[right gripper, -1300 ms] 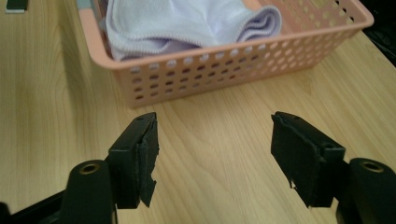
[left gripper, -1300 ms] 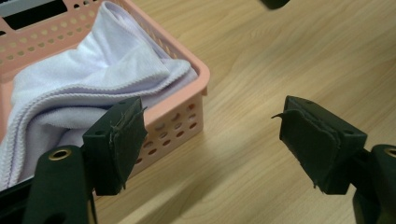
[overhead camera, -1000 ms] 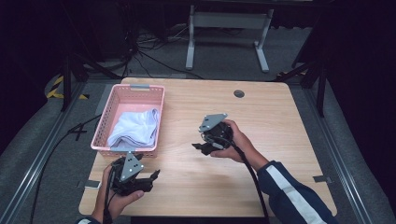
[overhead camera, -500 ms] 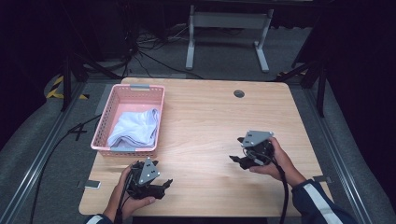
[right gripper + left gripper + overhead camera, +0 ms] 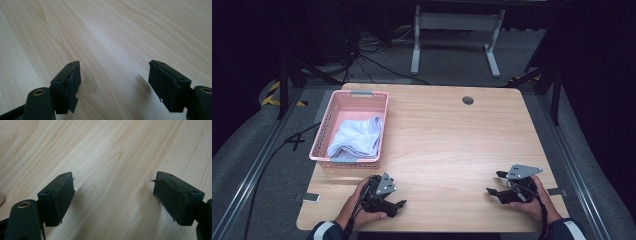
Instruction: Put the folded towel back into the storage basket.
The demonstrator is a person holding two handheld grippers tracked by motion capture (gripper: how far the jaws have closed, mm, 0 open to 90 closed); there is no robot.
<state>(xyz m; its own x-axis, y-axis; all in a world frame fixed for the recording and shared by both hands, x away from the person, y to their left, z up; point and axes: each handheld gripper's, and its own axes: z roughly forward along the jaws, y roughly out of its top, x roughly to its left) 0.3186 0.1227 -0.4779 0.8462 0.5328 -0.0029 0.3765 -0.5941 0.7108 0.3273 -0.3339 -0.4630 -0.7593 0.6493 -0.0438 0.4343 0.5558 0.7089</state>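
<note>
My left gripper (image 5: 398, 206) lies low over the table's front left, held in a hand, jaws pointing right. In the left gripper view it (image 5: 113, 192) is open over bare wood. My right gripper (image 5: 494, 183) sits at the front right, jaws pointing left, and the right gripper view shows it (image 5: 115, 80) open above bare wood too. Both pairs of jaws have just been opening, with nothing between them. A pink basket (image 5: 362, 93) at the left of the table holds a crumpled pale cloth (image 5: 357, 137).
The wooden table (image 5: 437, 135) has a small round cable hole (image 5: 468, 100) near its far edge. Rails run along both sides of the table. A metal stand (image 5: 452, 22) and cables are on the floor beyond.
My right gripper has swept from the table's middle to the front right and come down. My left gripper has shifted right and sunk toward the wood.
</note>
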